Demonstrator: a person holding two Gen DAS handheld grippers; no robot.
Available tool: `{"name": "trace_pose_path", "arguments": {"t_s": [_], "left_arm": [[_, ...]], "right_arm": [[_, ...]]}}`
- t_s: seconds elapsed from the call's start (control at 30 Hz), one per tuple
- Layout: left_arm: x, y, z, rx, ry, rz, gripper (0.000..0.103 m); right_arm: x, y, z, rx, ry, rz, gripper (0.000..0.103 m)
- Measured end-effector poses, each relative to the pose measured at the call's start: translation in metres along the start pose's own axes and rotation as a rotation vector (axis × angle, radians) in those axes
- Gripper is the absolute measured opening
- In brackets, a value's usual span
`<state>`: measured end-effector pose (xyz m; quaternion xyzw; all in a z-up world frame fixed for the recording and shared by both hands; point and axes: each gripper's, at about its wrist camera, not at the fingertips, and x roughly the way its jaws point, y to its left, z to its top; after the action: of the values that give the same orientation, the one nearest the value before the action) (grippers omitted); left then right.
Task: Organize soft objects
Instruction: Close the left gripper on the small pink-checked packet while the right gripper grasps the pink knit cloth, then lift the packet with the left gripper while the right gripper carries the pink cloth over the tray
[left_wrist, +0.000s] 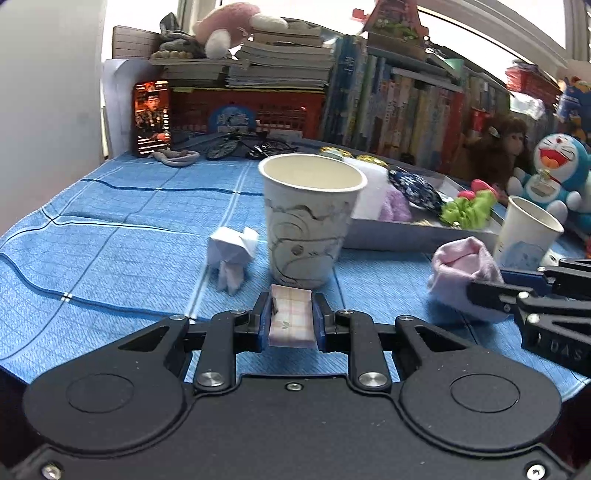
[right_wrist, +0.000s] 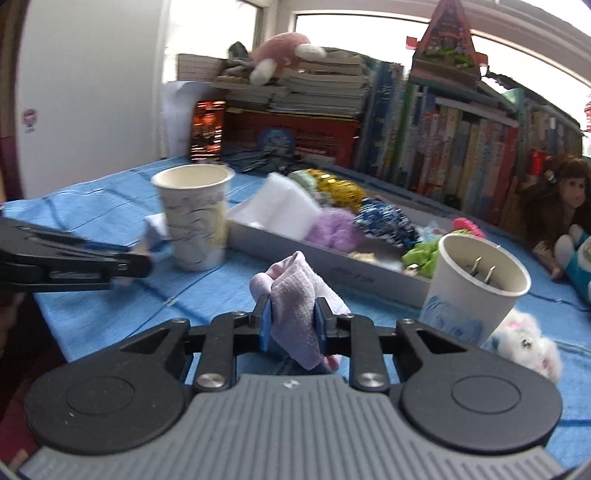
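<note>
Far left on the blue-clothed tabletop (left_wrist: 110, 221): a folded white paper figure (left_wrist: 232, 254), standing just left of the patterned paper cup (left_wrist: 310, 221). Your left gripper (left_wrist: 291, 314) sits directly in front of that cup, jaws pinching a folded pink plaid cloth (left_wrist: 290, 317) held flat between the pads. Behind and right of the cup: a grey tray (right_wrist: 332, 266) holding a white block, purple fluff and blue, gold and green scrunchies. Right of centre, your right gripper (right_wrist: 291, 321) has its jaws clamped on a bunched pale pink sock (right_wrist: 295, 295), lifted clear of the cloth. Further right: a second paper cup (right_wrist: 476, 291) with a plug inside; a small white plush (right_wrist: 528, 343) lies touching its base.
</note>
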<state>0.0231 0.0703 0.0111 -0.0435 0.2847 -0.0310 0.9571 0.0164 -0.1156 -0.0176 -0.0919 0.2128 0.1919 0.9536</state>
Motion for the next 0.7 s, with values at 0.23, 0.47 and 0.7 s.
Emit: {"name": "trace_pose_path", "arguments": {"t_s": [0.23,0.47,0.7], "left_arm": [[0.001,-0.007,-0.007,0.009,0.016,-0.026,0.023],[0.004,-0.009,-0.010,0.003,0.017,-0.028,0.023],[0.005,-0.011,-0.016,0.011,0.006,-0.038,0.055]], "right_arm": [[-0.011,-0.004,-0.015,0.090,-0.049,0.024,0.070],[-0.004,-0.016,-0.025,0.266,-0.060,0.041,0.088],[0.011,-0.021,-0.027,0.368,-0.035,-0.010,0.093]]}}
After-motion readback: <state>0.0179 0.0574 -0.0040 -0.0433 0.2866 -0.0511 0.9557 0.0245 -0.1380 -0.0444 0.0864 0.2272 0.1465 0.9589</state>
